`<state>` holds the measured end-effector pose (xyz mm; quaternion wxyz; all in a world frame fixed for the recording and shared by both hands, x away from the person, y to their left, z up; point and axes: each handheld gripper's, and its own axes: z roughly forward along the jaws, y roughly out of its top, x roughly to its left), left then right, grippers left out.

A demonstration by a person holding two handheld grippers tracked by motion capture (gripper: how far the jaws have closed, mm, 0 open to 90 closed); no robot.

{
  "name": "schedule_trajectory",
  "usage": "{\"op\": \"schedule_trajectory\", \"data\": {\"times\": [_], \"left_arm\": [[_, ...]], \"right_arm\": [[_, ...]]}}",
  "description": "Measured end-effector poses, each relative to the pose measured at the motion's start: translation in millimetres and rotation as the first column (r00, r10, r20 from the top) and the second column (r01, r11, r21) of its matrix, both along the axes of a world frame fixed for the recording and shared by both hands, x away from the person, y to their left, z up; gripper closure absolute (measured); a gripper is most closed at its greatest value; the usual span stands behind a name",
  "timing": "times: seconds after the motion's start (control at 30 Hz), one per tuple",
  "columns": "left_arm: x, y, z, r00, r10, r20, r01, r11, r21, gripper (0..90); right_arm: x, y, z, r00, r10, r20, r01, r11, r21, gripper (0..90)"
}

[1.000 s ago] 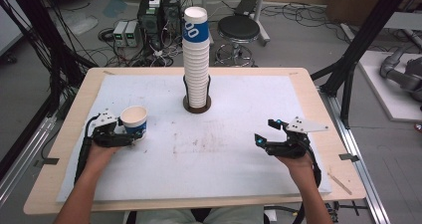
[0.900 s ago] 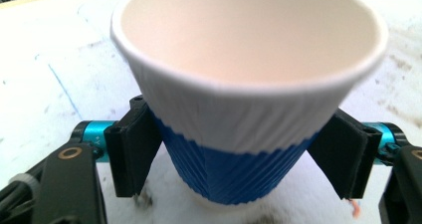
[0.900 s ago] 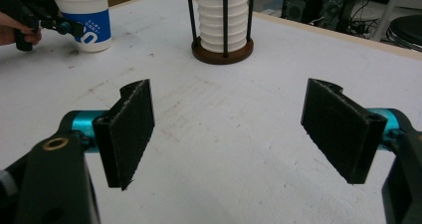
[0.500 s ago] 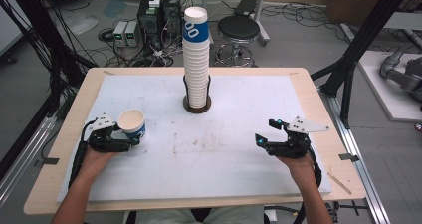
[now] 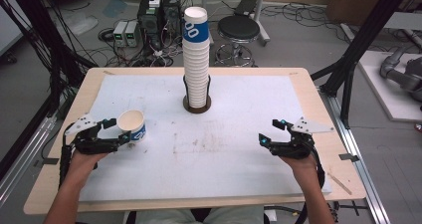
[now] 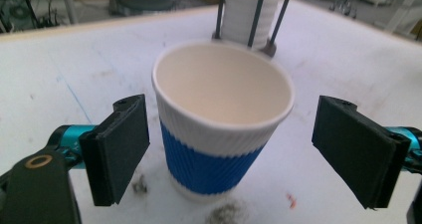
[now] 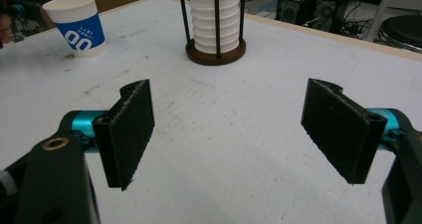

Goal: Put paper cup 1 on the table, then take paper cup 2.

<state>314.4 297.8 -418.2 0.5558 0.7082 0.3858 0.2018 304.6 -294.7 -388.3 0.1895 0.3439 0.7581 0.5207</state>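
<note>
A white paper cup with a blue band [image 5: 132, 126] stands upright on the white table cover [image 5: 239, 154] at the left. My left gripper [image 5: 119, 133] is open; its jaws have just been opening, and the cup [image 6: 224, 129] stands between its pads [image 6: 122, 149] with a gap on each side. A tall stack of the same cups [image 5: 196, 59] rises from a dark round holder [image 5: 197, 105] at the back centre. At the right my right gripper [image 5: 268, 132] is open and empty, seen close up as the right gripper [image 7: 234, 129], with the cup [image 7: 77, 25] and the stack [image 7: 216, 20] beyond it.
The table's wooden edge [image 5: 308, 84] frames the white cover. Behind the table on the floor are a black stool [image 5: 239, 30], electronics boxes [image 5: 152, 15] and cables. Black frame posts [image 5: 348, 69] stand at the right.
My left gripper's jaws have opened off the cup, which now stands free on the table. The left hand has drawn back a little to the left. The right gripper has not moved.
</note>
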Motion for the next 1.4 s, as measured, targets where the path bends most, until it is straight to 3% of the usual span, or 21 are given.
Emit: {"op": "schedule_trajectory", "data": {"times": [0.13,0.27,0.43,1.4], "left_arm": [[-3.3,0.1,12.7,0.9979,0.003,0.064,0.003,0.9952,-0.098,14.9],[-4.8,-5.3,23.9,0.9935,-0.007,0.114,0.022,0.9908,-0.133,14.9],[-4.6,-10.5,33.3,0.9895,-0.032,0.141,0.056,0.9843,-0.167,14.9],[-2.4,-26.3,40.6,0.9812,-0.079,0.176,0.107,0.9820,-0.156,15.0]], "right_arm": [[-0.4,-4.0,-0.4,0.9999,-0.014,0.000,0.014,1.000,-0.004,21.4],[-0.2,-6.8,-1.4,0.9997,-0.022,-0.003,0.022,1.000,-0.010,21.4],[-0.2,-9.1,-1.1,0.9996,-0.029,0.003,0.029,1.000,-0.010,21.3],[-3.5,-9.9,0.3,0.9992,-0.039,-0.005,0.039,0.999,0.000,21.3]]}}
